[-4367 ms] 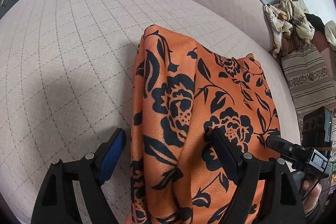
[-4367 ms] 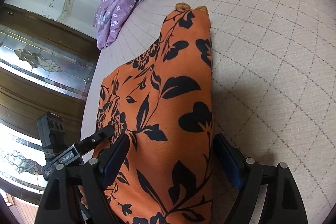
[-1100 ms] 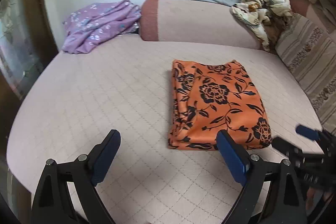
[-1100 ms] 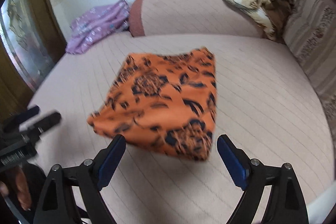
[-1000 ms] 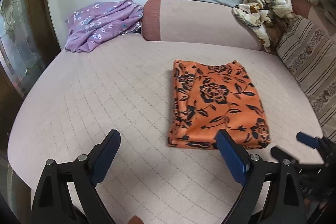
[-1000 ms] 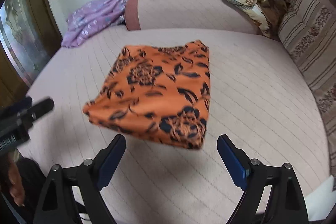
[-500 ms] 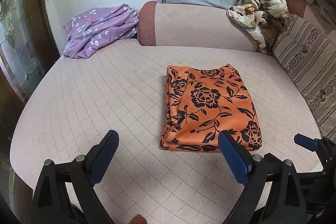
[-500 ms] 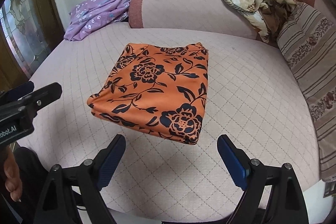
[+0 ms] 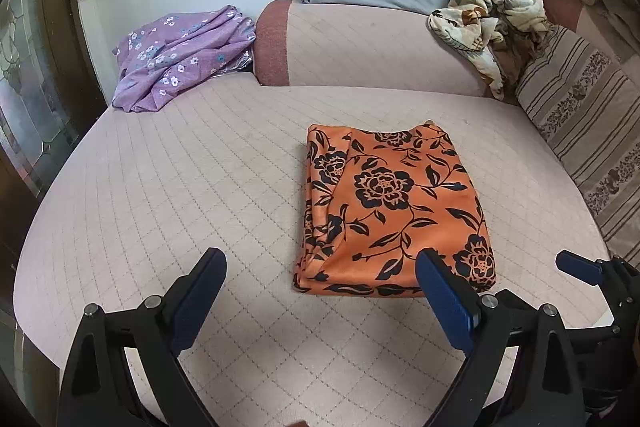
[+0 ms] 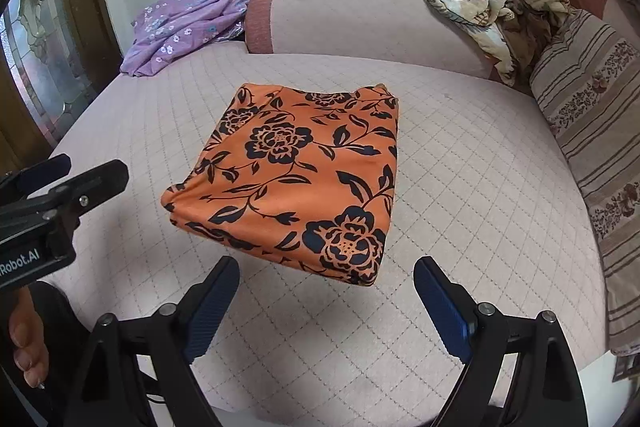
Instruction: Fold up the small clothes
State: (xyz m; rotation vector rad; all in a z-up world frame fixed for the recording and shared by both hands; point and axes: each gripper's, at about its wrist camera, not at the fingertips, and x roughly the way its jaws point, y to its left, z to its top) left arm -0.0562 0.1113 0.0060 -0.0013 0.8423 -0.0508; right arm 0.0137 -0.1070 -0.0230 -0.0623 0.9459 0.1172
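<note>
Folded cloth lying flat on bed, both grippers off it.
Left gripper and right gripper are hovering near the cloth's front edge, jaws spread wide, holding nothing; purple garment and bolster are sitting well behind.

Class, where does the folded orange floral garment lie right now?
The folded orange floral garment lies flat mid-bed in both views, ahead of both open grippers, before the pink bolster.
</note>
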